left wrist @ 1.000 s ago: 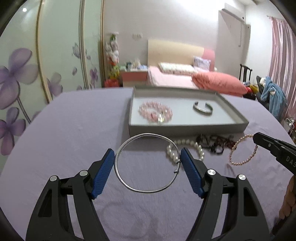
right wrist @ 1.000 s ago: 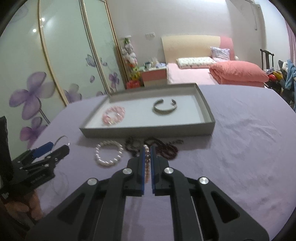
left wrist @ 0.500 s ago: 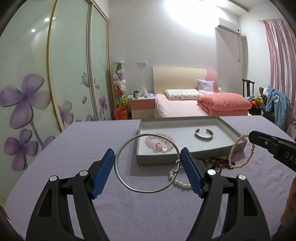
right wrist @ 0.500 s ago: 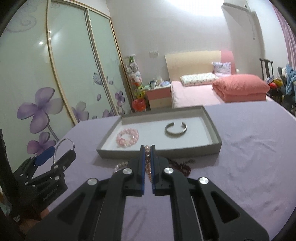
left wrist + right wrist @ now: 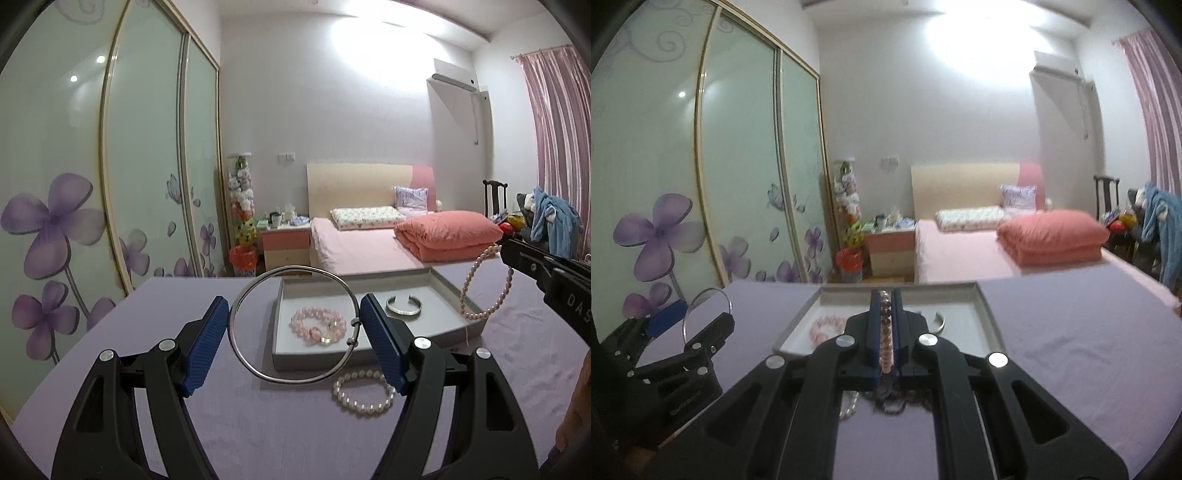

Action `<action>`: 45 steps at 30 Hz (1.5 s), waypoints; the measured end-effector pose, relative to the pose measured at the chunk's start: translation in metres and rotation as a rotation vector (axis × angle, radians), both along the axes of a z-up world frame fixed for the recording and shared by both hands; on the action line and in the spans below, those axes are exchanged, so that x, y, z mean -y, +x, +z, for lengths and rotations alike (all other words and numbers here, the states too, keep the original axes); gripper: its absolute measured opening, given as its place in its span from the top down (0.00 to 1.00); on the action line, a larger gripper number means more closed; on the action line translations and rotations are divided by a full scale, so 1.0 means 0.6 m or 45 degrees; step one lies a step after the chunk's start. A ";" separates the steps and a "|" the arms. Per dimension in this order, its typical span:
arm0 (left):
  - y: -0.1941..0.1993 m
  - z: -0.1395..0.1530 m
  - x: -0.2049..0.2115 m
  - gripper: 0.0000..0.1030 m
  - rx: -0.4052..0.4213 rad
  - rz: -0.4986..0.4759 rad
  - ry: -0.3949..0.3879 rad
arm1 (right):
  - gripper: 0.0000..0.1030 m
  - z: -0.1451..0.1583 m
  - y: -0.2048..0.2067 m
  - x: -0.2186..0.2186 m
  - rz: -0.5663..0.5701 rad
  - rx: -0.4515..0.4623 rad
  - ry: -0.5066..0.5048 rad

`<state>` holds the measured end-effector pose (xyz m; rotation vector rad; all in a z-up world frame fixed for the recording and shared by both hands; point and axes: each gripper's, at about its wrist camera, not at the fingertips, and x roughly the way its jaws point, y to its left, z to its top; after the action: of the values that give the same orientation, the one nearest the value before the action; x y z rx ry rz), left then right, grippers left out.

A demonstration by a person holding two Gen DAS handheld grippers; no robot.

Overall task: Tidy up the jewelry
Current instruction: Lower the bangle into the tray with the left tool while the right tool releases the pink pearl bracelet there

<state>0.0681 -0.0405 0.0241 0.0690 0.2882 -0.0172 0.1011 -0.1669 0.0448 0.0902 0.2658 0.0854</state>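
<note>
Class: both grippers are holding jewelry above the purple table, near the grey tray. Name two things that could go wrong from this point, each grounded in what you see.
1. The silver bangle is held only at its two sides by the left gripper; smooth metal might slip or twist out.
2. The pink pearl strand dangles freely from the right gripper and could snag the grey tray rim.

pink bed [image 5: 354, 247], flowered wardrobe doors [image 5: 140, 177], pink curtain [image 5: 554, 140]

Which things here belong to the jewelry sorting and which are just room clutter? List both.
Job: silver bangle in left gripper; pink pearl strand in right gripper; gray tray; pink bead bracelet; silver cuff; white pearl bracelet.
Clutter: bed; nightstand; red bin.
</note>
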 end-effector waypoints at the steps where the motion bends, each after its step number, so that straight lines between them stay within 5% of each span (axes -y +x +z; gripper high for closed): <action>1: 0.002 0.004 0.003 0.29 0.016 0.000 0.002 | 0.94 0.002 0.001 -0.001 -0.009 0.016 -0.010; 19: 0.047 0.006 0.005 0.29 0.057 0.026 -0.019 | 0.94 0.010 0.053 0.007 -0.069 0.100 -0.028; 34: 0.114 -0.011 0.007 0.29 -0.007 0.007 -0.046 | 0.94 -0.008 0.141 0.014 -0.093 0.038 -0.010; 45: 0.186 -0.053 0.020 0.29 -0.143 -0.040 -0.068 | 0.94 -0.061 0.243 0.025 -0.060 -0.136 0.031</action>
<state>0.1798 -0.0524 -0.0074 0.0193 0.3989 -0.0600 0.2472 -0.1820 0.0080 0.1250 0.3689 0.0371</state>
